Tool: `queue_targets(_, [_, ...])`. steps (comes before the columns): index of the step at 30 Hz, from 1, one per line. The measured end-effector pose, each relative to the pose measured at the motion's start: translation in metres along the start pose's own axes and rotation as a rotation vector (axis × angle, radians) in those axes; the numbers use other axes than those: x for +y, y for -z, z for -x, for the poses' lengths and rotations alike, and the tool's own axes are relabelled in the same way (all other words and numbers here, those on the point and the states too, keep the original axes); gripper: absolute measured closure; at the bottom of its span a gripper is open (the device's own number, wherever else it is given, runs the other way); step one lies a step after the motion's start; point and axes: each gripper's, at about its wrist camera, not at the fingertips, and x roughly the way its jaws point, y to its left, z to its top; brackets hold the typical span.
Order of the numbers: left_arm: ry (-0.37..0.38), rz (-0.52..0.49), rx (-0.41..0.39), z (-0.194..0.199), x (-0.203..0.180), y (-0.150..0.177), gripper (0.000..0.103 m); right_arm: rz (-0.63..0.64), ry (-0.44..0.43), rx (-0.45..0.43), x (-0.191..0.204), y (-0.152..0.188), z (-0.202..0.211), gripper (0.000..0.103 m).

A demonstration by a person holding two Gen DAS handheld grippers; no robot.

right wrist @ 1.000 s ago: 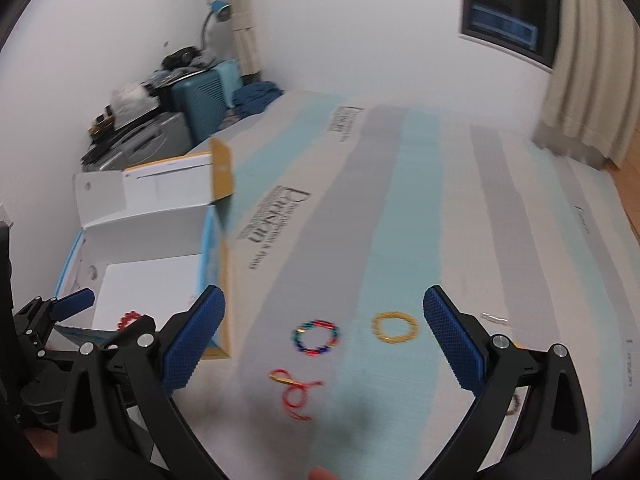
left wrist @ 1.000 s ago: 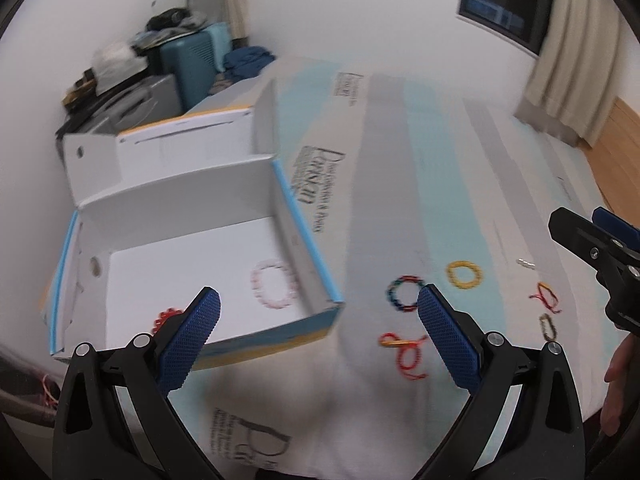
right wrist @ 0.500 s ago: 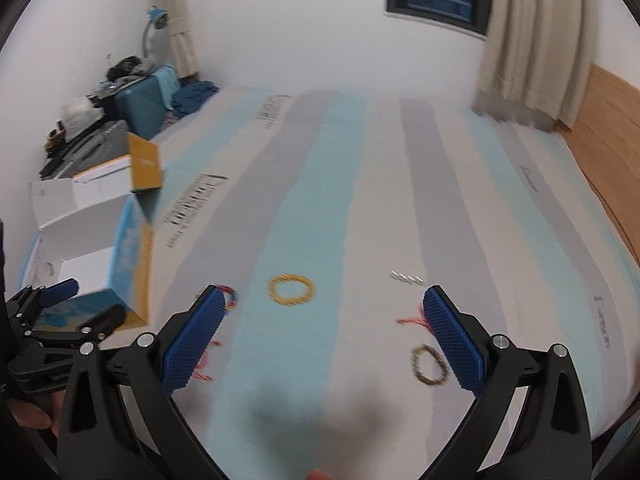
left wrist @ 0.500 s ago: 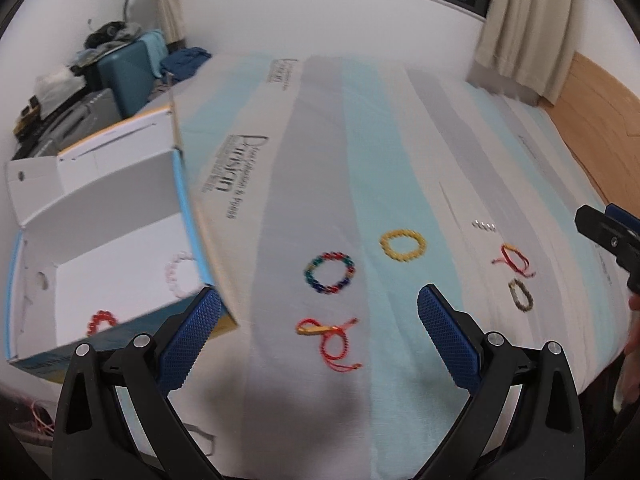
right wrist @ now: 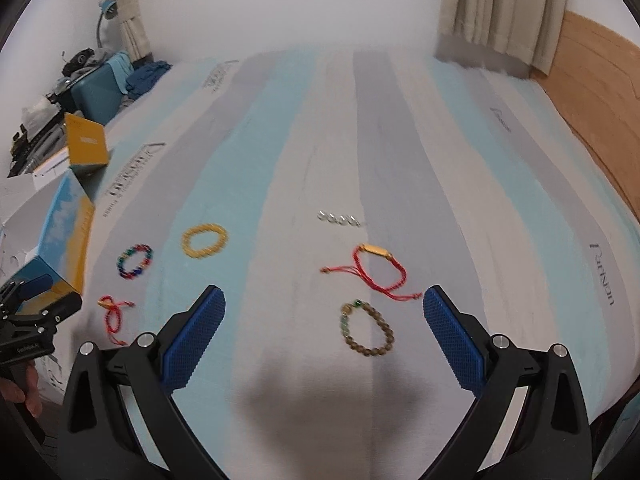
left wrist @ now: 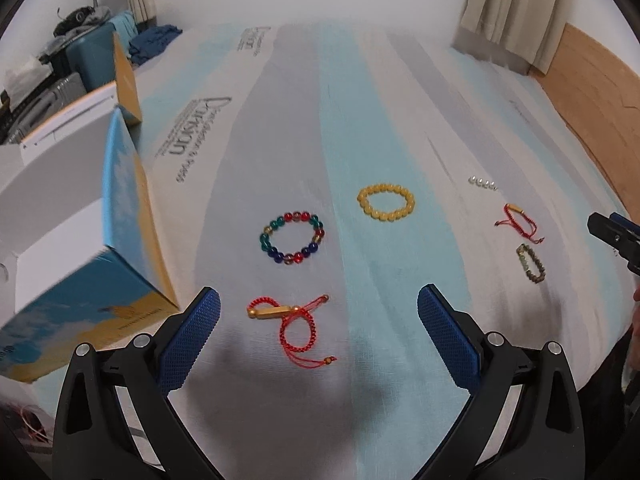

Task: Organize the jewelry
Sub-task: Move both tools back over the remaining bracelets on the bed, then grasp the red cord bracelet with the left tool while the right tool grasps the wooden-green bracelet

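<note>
Now my left gripper (left wrist: 318,308) and right gripper (right wrist: 324,312) are both spread wide, holding nothing, above bracelets near the mattress's (right wrist: 460,160) front edge.

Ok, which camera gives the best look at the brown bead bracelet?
The right wrist view: the brown bead bracelet lies whole and central between the open right gripper fingers. In the left wrist view it sits small, at the far right edge.

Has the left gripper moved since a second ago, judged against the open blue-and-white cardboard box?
Yes. The left gripper has swung rightward, away from the blue-and-white cardboard box, and now hangs open over the red cord bracelet with a gold bar.
</note>
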Motion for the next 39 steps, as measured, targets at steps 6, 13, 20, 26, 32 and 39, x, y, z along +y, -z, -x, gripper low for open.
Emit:
queue_targets(6, [0.008,0.000,0.025,-0.024,-0.003,0.004,0.006,-0.006,0.013,0.049,-0.014,0.007,-0.031,0.008])
queue_targets(13, [0.002,0.007,0.057,-0.051,-0.004,0.012,0.006,-0.020,0.016,0.126,-0.031,0.024,-0.075,0.008])
queue_targets(20, [-0.012,0.012,0.097,-0.078,0.000,0.018,0.006,-0.035,0.005,0.185,-0.040,0.035,-0.109,0.017])
queue_targets(26, [-0.027,0.016,0.111,-0.092,0.002,0.019,0.006,-0.035,0.000,0.220,-0.041,0.039,-0.127,0.024])
queue_targets(32, [-0.051,0.003,0.104,-0.097,0.001,0.022,0.008,-0.046,-0.012,0.236,-0.041,0.044,-0.135,0.035])
queue_targets(39, [-0.056,0.032,0.100,-0.093,0.014,0.024,0.039,-0.035,-0.024,0.233,-0.038,0.046,-0.134,0.051])
